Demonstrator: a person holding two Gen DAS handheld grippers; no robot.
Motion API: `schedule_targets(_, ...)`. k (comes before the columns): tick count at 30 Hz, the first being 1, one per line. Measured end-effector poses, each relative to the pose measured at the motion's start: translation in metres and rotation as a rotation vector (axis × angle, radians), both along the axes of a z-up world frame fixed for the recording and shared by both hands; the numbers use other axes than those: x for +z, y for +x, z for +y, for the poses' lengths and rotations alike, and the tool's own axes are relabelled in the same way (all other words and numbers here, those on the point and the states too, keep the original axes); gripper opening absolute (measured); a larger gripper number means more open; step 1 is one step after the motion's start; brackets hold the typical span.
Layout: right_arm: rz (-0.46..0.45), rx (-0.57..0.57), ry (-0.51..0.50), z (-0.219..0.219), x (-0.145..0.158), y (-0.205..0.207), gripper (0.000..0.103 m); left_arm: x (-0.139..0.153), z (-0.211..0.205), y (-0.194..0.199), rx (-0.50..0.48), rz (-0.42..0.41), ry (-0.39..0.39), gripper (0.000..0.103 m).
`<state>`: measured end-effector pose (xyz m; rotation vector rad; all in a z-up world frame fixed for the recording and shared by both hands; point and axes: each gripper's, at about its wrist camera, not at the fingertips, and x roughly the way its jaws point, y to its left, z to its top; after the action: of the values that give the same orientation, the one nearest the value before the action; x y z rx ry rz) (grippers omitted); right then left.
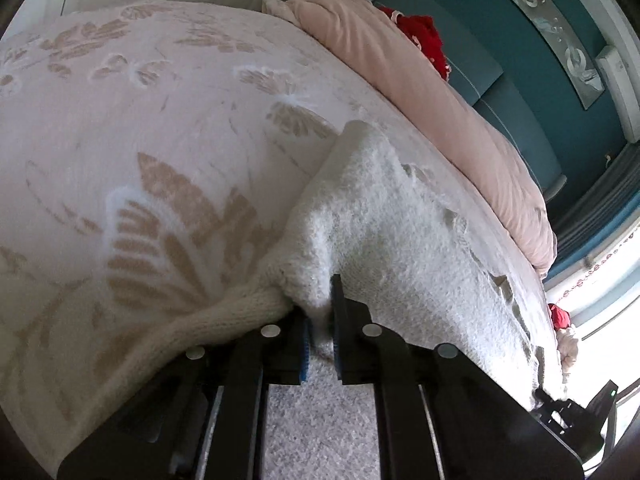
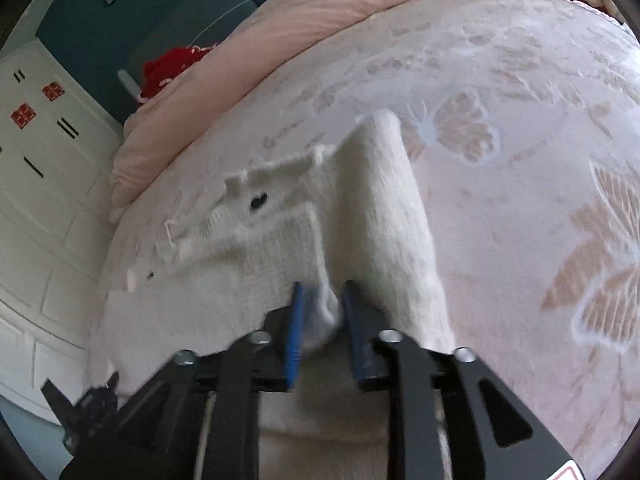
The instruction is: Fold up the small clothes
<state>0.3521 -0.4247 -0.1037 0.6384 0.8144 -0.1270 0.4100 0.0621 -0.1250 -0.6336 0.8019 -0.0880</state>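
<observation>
Pinching a fuzzy white knitted sweater point(image 1: 400, 216) on the pink floral bed point(image 1: 140, 120), both jaws clamped; lift evenly, keeping the edge taut.

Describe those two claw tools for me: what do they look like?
Both the left gripper and right gripper are matte black linkages with round silver rivets. Each has two flat fingers lined with blue pads. No cables or sleeves show.

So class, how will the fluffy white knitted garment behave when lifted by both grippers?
The fluffy white knitted garment looks floppy: it drapes from the left gripper and right gripper. Probably light. Its fuzzy knit likely grips, not slips.
</observation>
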Motion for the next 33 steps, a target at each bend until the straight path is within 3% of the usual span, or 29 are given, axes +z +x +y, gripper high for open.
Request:
schedule_targets(2,-0.006,0.003,0.030,-0.003,0.000,0.015,0.046,0.000,-0.001,0.000,0.001,-0.008,0.002,0.010)
schedule_targets(4,-0.003,0.018,0.044,-0.001,0.000,0.032,0.046,-0.003,-0.002,0.001,0.002,-0.014,-0.004,0.010)
schedule_targets(6,0.032,0.055,0.000,0.011,0.001,0.052,0.009,-0.004,-0.002,0.000,0.002,-0.019,-0.008,0.010)
schedule_targets(7,0.039,0.066,-0.026,0.013,0.002,0.057,0.007,-0.004,-0.002,-0.001,0.002,-0.023,-0.006,0.010)
schedule_targets(10,-0.153,0.043,-0.072,0.018,0.044,0.041,0.006,-0.005,-0.002,-0.004,0.002,-0.031,-0.005,0.010)
schedule_targets(12,-0.181,0.011,-0.103,0.013,0.048,0.037,0.006,-0.007,-0.003,-0.006,0.003,-0.038,-0.004,0.010)
schedule_targets(14,-0.051,0.006,-0.131,0.005,0.016,0.050,0.006,-0.008,-0.005,-0.006,0.003,-0.040,0.008,0.010)
schedule_targets(15,0.077,0.031,-0.135,0.004,-0.011,0.060,0.006,-0.007,-0.006,-0.007,0.003,-0.040,0.014,0.010)
schedule_targets(17,0.018,0.023,-0.156,0.005,-0.006,0.052,0.006,-0.006,-0.007,-0.008,0.003,-0.039,0.015,0.010)
schedule_targets(19,-0.065,-0.008,-0.079,0.007,0.019,0.031,0.007,-0.006,-0.007,-0.007,0.004,-0.039,0.017,0.010)
schedule_targets(22,-0.156,0.017,-0.158,0.024,0.049,0.000,0.007,-0.005,-0.007,-0.009,0.005,-0.040,0.018,0.010)
schedule_targets(25,-0.105,0.104,-0.173,0.040,0.041,-0.003,0.007,-0.005,-0.007,-0.009,0.004,-0.038,0.019,0.010)
schedule_targets(28,0.092,0.149,-0.185,0.036,-0.012,0.014,0.001,-0.005,-0.007,-0.009,0.004,-0.038,0.017,0.010)
schedule_targets(31,0.023,0.082,-0.104,0.022,0.000,0.001,0.002,-0.006,-0.007,-0.009,0.004,-0.039,0.019,0.010)
schedule_targets(33,-0.021,0.056,-0.119,0.018,0.005,-0.010,0.006,-0.006,-0.006,-0.009,0.003,-0.043,0.012,0.010)
